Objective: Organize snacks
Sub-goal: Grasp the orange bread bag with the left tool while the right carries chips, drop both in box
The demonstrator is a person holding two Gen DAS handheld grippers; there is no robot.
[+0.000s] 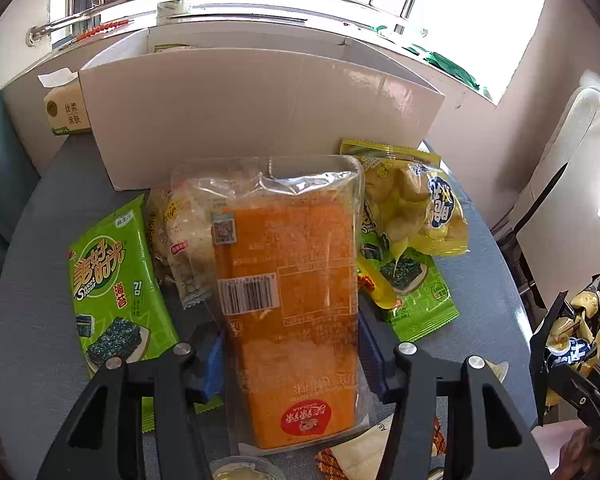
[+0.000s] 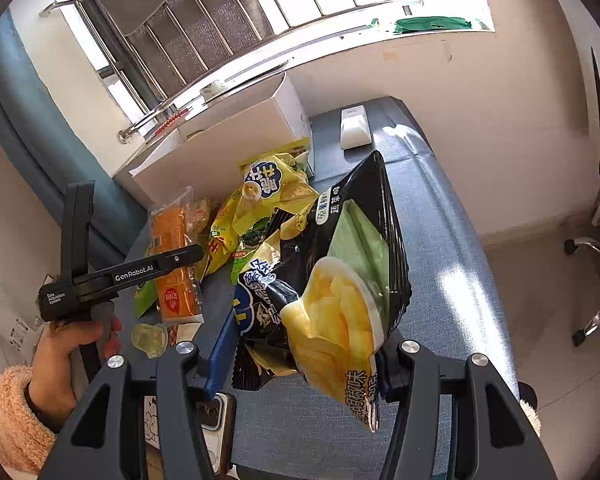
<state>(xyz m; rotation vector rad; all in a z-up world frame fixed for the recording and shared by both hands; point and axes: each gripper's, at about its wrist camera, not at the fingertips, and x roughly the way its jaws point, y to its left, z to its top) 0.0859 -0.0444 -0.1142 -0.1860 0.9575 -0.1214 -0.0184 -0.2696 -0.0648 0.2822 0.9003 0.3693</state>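
My left gripper (image 1: 290, 344) is shut on an orange bread pack (image 1: 292, 288) in clear wrap, held above the grey table; both show in the right wrist view (image 2: 172, 256). My right gripper (image 2: 300, 344) is shut on a black chip bag (image 2: 332, 280), held up over the table; the bag also shows at the right edge of the left wrist view (image 1: 572, 332). A white cardboard box (image 1: 260, 108) stands open behind the snacks. Green seaweed packs (image 1: 112, 284), a yellow chip bag (image 1: 420, 204) and a small bread pack (image 1: 180, 232) lie on the table.
A tissue pack (image 1: 66, 112) sits left of the box. A jelly cup (image 2: 150, 338) and a phone (image 2: 216, 420) lie near the table's front edge. A white object (image 2: 354, 128) rests at the table's far end. A chair base (image 2: 596, 280) stands right.
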